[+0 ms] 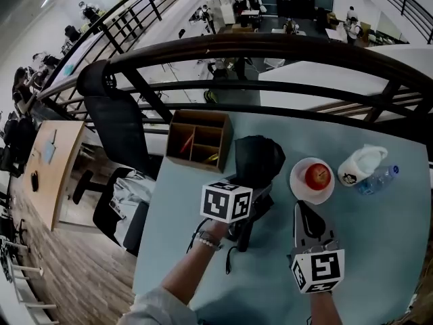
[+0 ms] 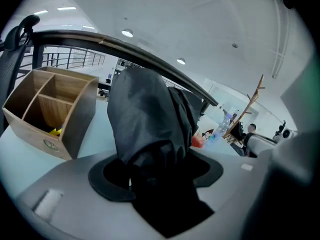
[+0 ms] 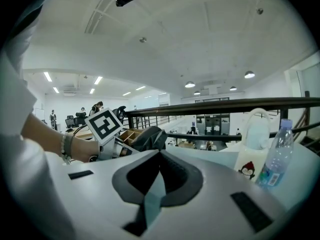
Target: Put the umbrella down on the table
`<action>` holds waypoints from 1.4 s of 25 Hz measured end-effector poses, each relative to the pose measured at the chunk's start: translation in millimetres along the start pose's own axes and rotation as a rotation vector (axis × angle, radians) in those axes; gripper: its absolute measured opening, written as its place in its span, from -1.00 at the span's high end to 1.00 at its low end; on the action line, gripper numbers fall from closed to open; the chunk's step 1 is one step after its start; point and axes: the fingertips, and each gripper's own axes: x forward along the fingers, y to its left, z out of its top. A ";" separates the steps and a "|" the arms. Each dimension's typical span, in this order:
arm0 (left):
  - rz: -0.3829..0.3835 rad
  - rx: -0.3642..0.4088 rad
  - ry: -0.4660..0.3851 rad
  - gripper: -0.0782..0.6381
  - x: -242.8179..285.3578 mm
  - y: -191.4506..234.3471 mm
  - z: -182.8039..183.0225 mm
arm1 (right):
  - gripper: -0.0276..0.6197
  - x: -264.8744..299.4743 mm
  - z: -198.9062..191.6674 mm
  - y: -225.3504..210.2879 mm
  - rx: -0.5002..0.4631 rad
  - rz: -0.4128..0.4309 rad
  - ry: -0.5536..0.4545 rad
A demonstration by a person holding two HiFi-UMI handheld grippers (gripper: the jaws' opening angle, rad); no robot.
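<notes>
Beside the wooden organizer, the left gripper's jaws pinched the folded black umbrella, holding it over the desk for setting down; the right gripper hovered empty, jaws pressed together, leaving room.

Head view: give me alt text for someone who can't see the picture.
The left gripper clamps a folded black umbrella over a pale blue table, while the right gripper beside it holds nothing. Beyond them sit a wooden organizer, an apple on a white plate, a white bag and a water bottle.
</notes>
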 end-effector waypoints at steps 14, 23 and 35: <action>0.021 -0.079 0.142 -0.03 41.3 28.3 -19.0 | 0.92 22.0 -20.5 -8.0 0.007 -0.001 0.065; -0.019 -0.045 0.187 -0.03 52.2 24.7 -22.7 | 0.92 28.1 -24.2 -4.8 0.013 0.000 0.082; -0.030 -0.047 0.170 -0.05 46.0 22.5 -21.7 | 0.92 24.1 -5.5 -5.7 -0.012 -0.045 -0.015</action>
